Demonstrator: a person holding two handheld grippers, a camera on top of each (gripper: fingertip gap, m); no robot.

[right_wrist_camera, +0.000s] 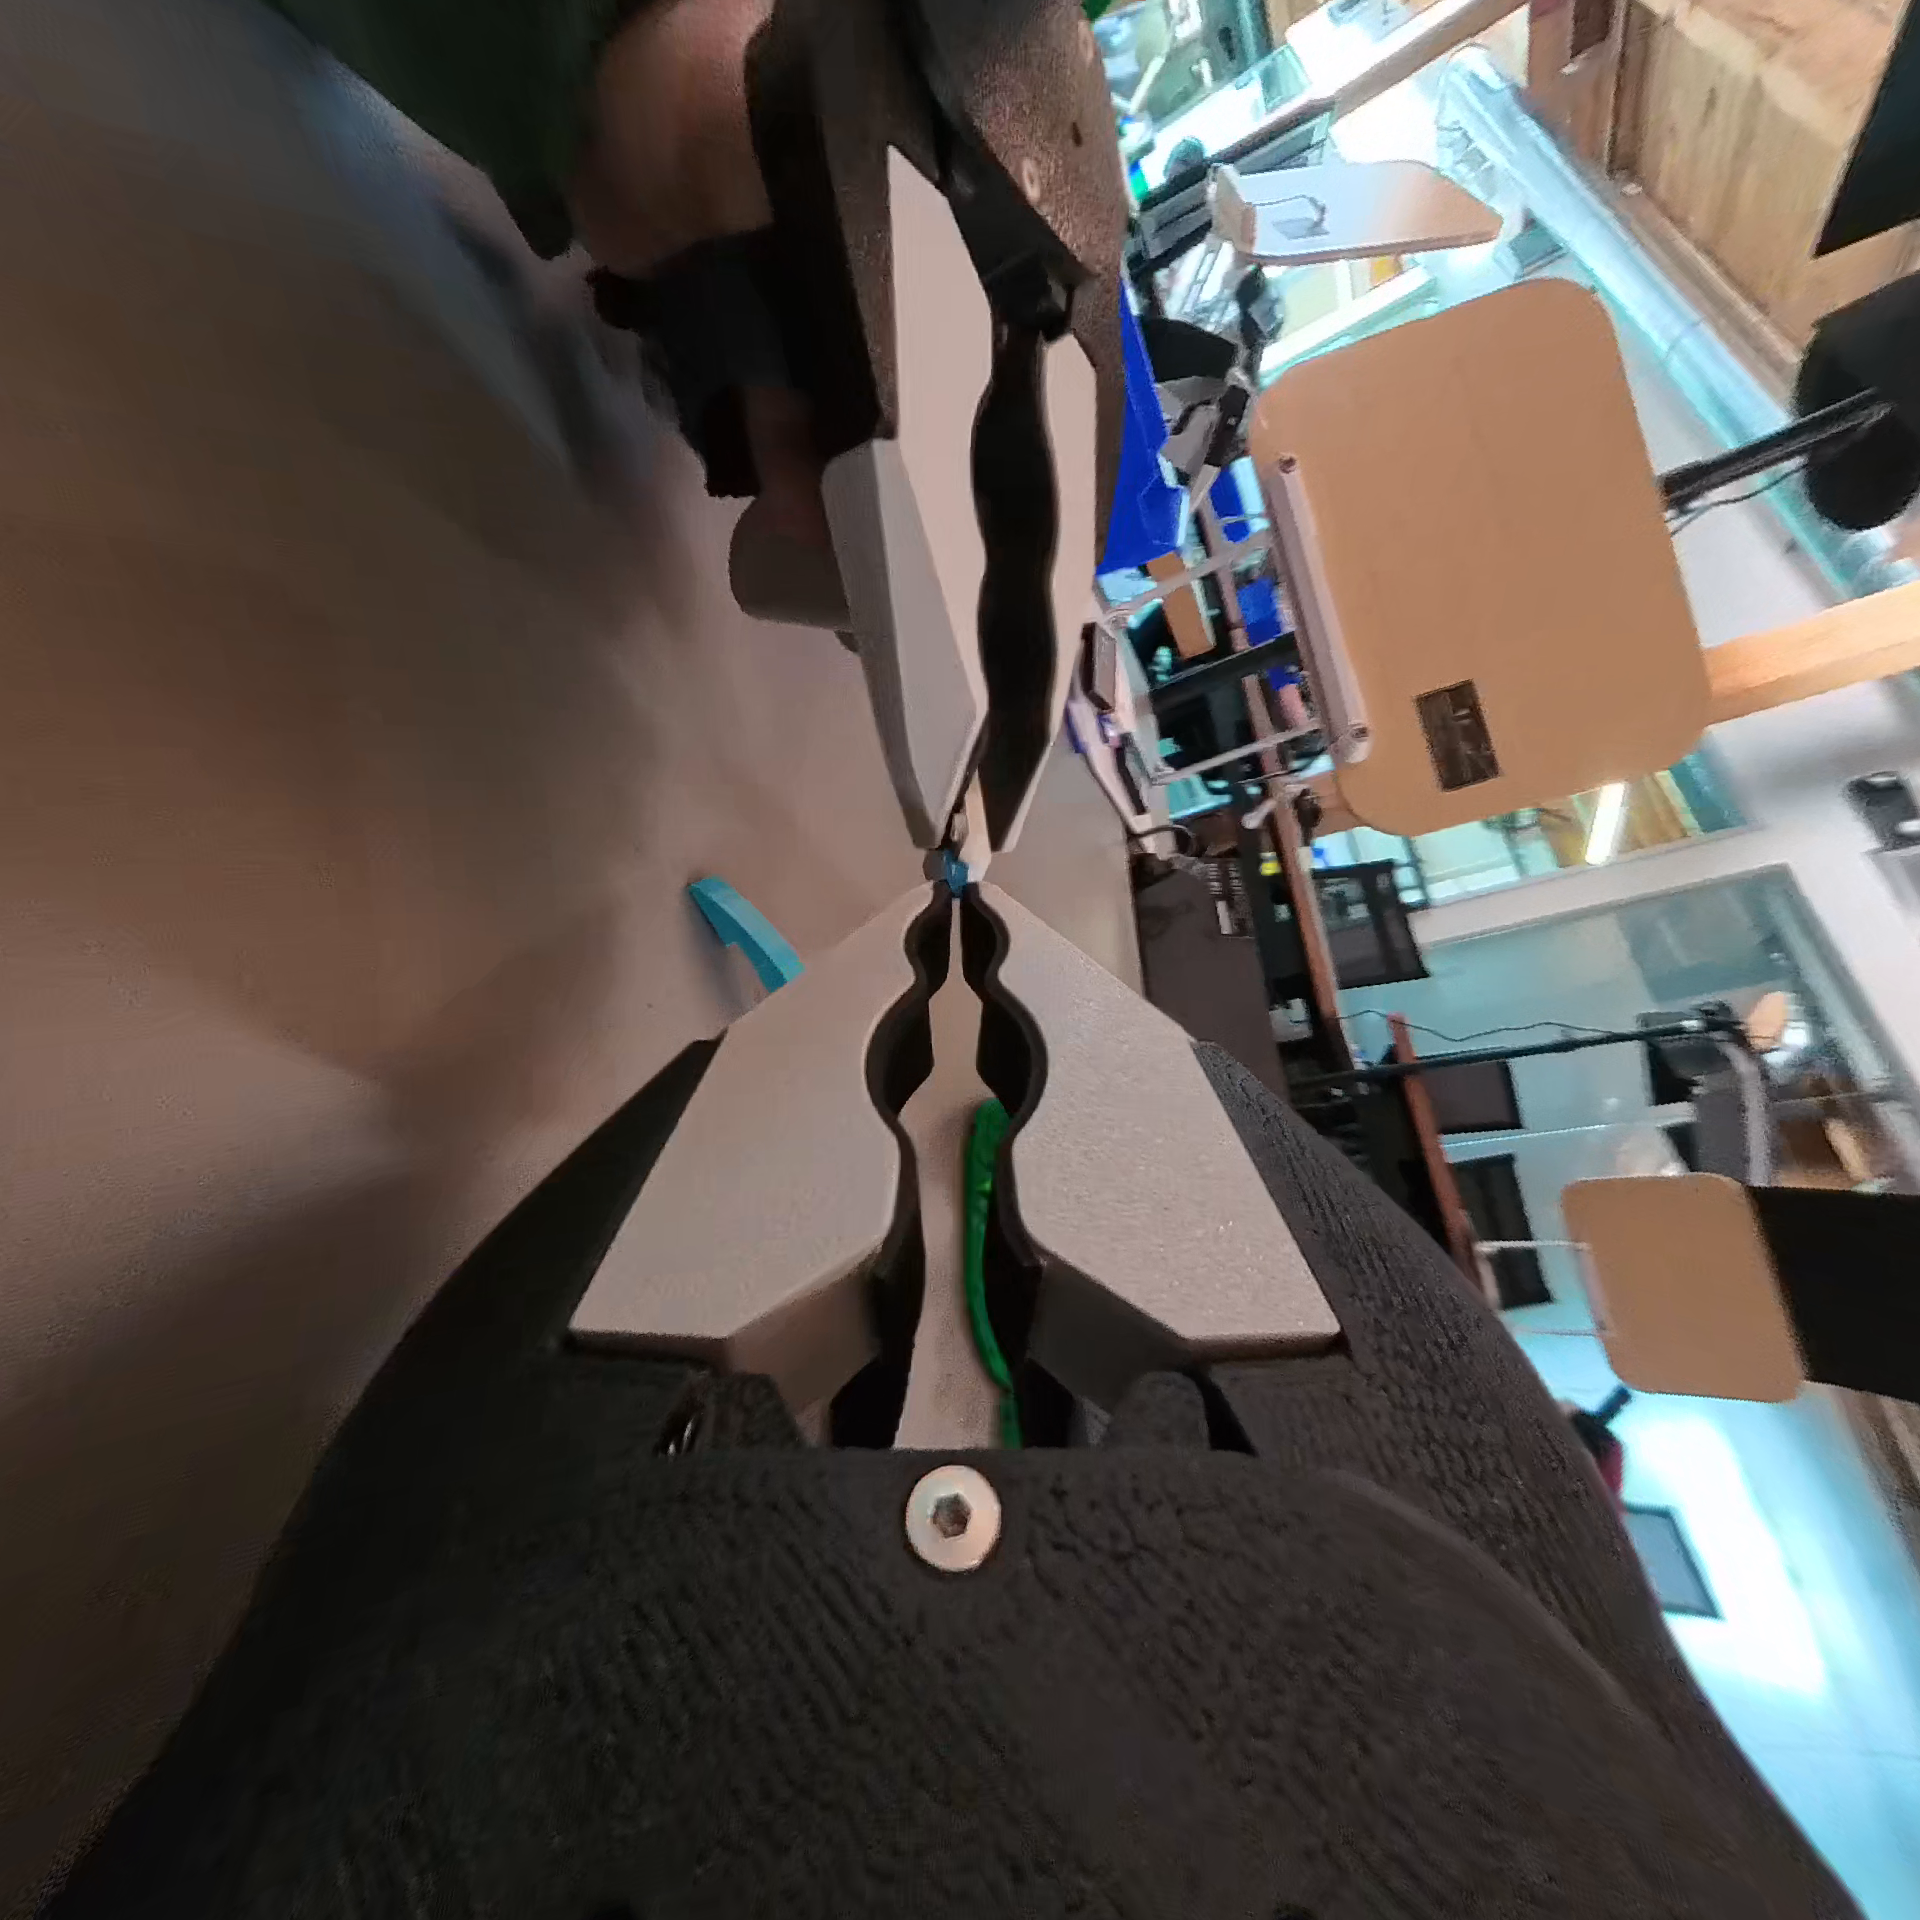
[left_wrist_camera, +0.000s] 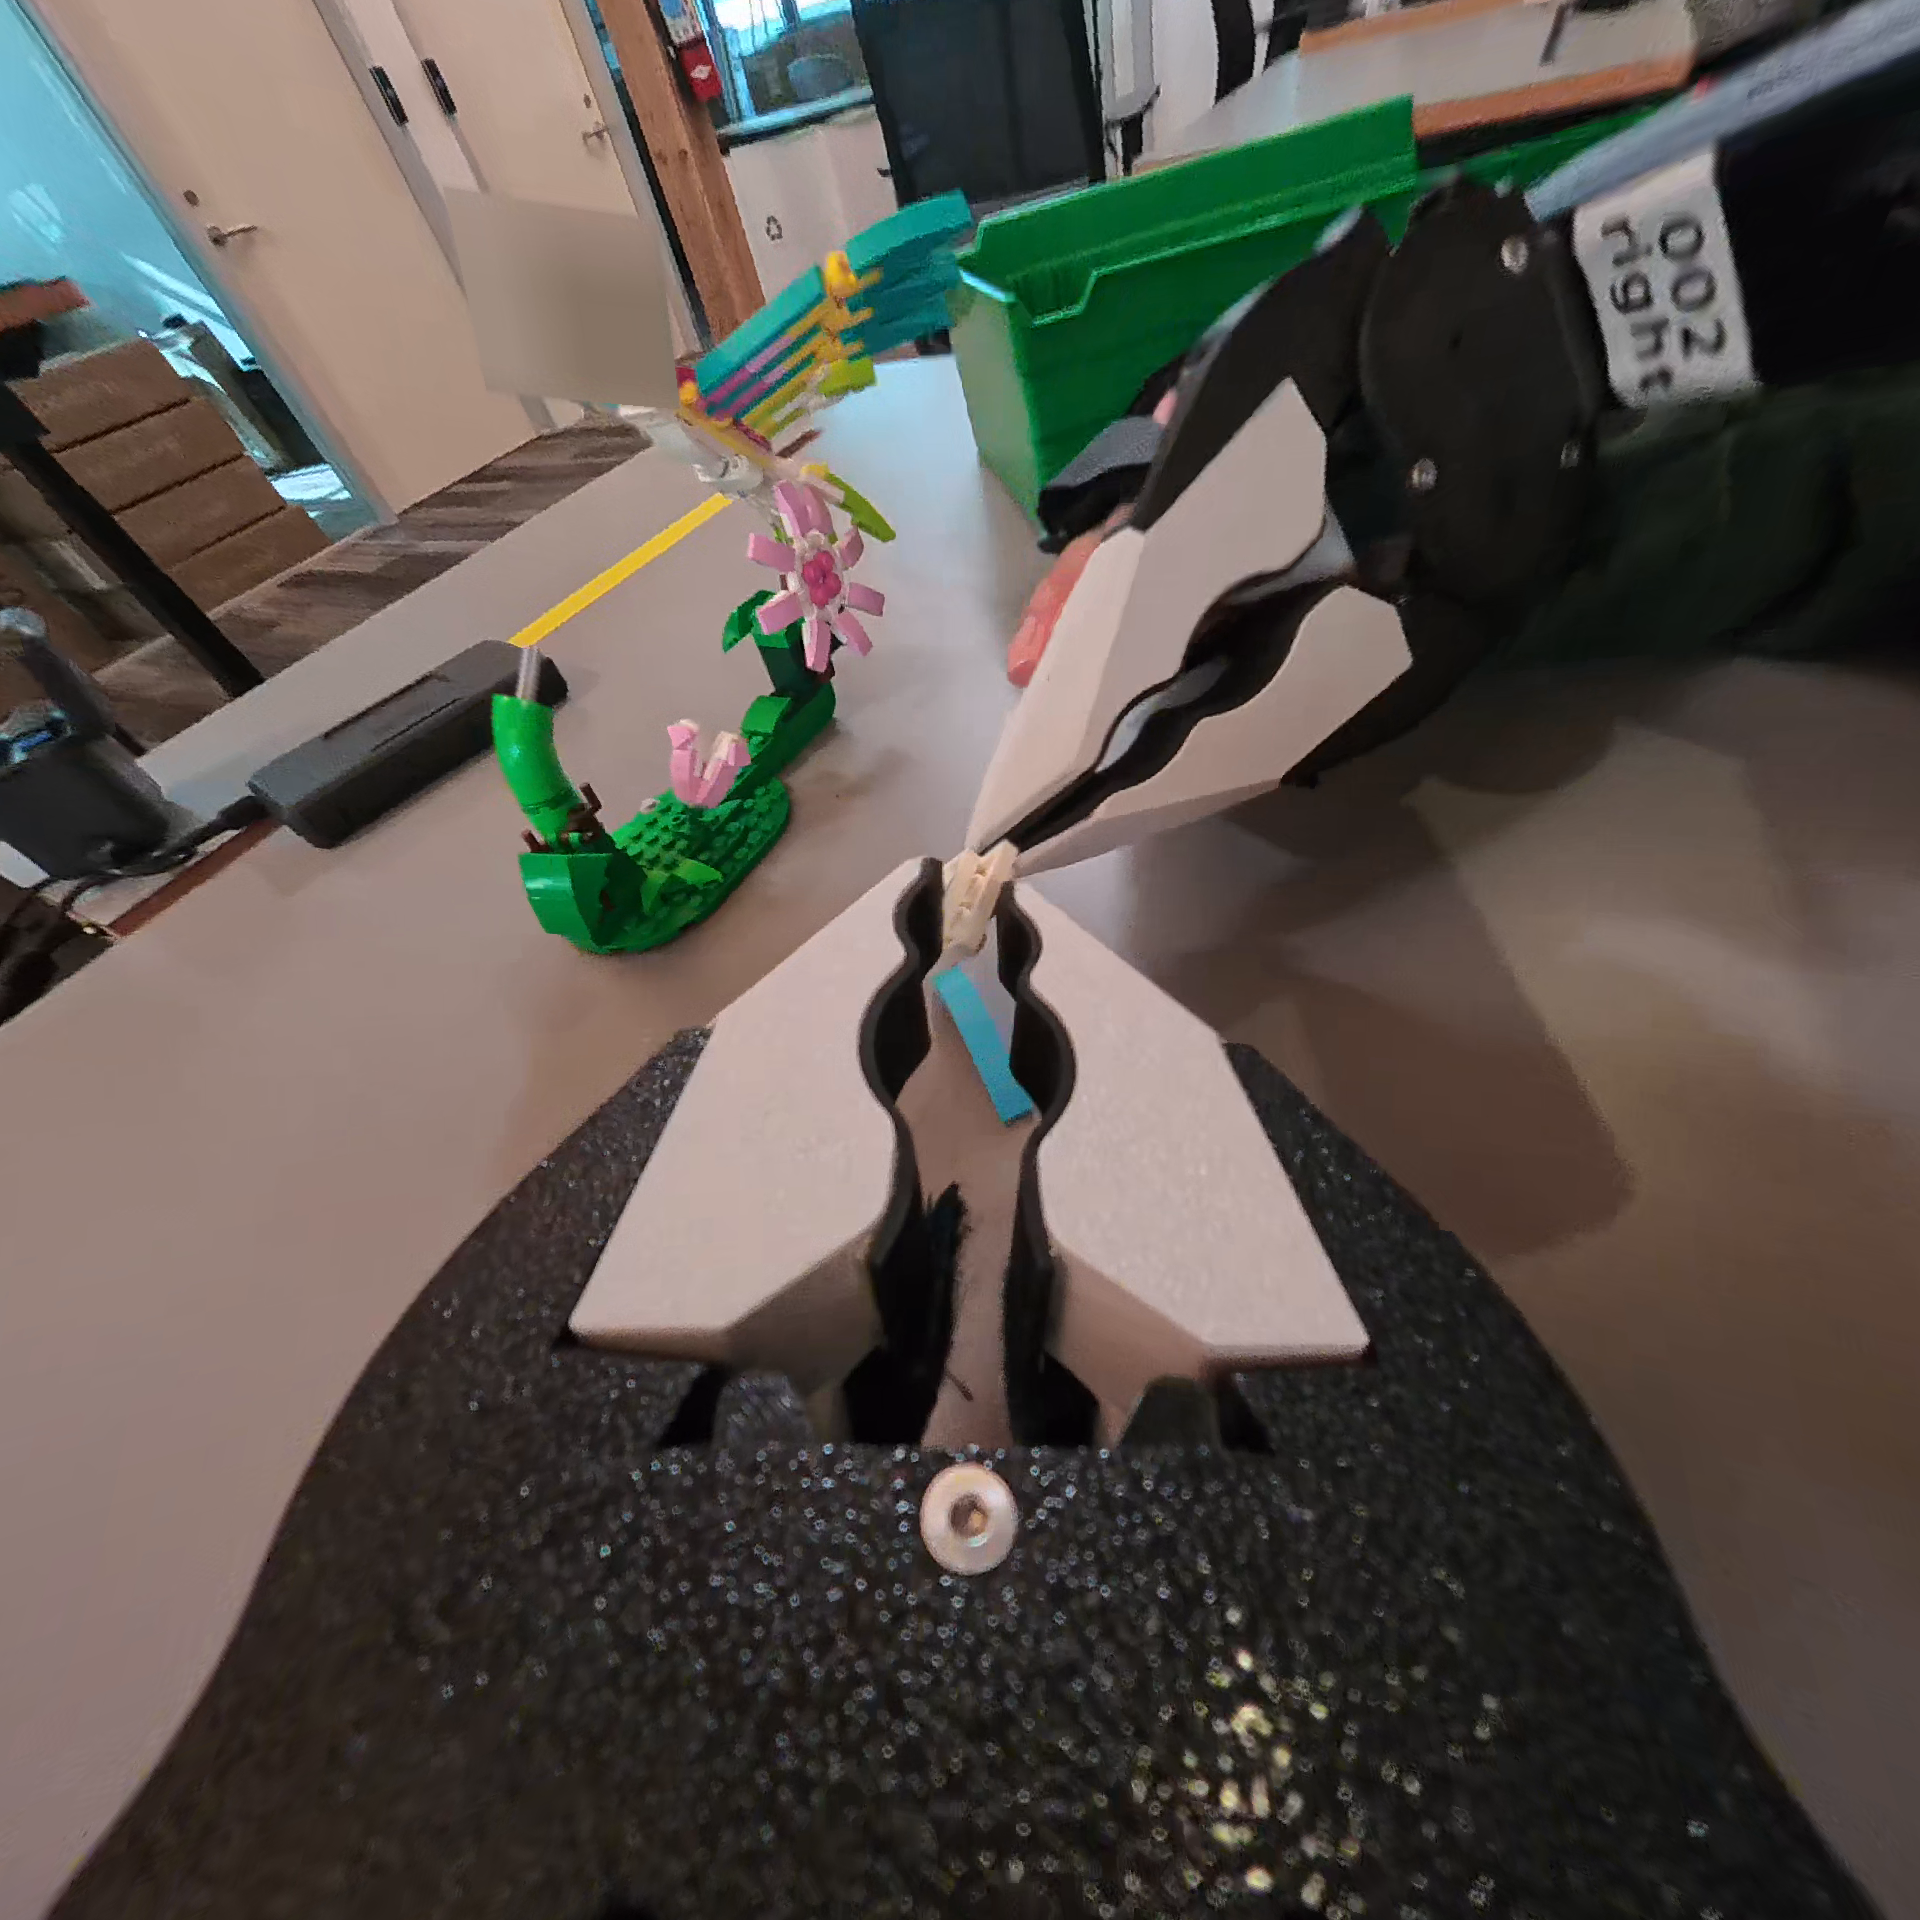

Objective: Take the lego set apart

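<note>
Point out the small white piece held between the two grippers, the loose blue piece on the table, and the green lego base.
small white piece (left_wrist_camera: pixel 975 896), left wrist view, on its middle, between both grippers' tips.
loose blue piece (left_wrist_camera: pixel 985 1044), left wrist view, on its flat top face.
green lego base (left_wrist_camera: pixel 694 847), left wrist view, on its studded plate.

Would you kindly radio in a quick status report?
Left gripper and right gripper both shut on small cream piece, tip to tip. Flower base untouched behind. Loose blue piece on table below.
</note>
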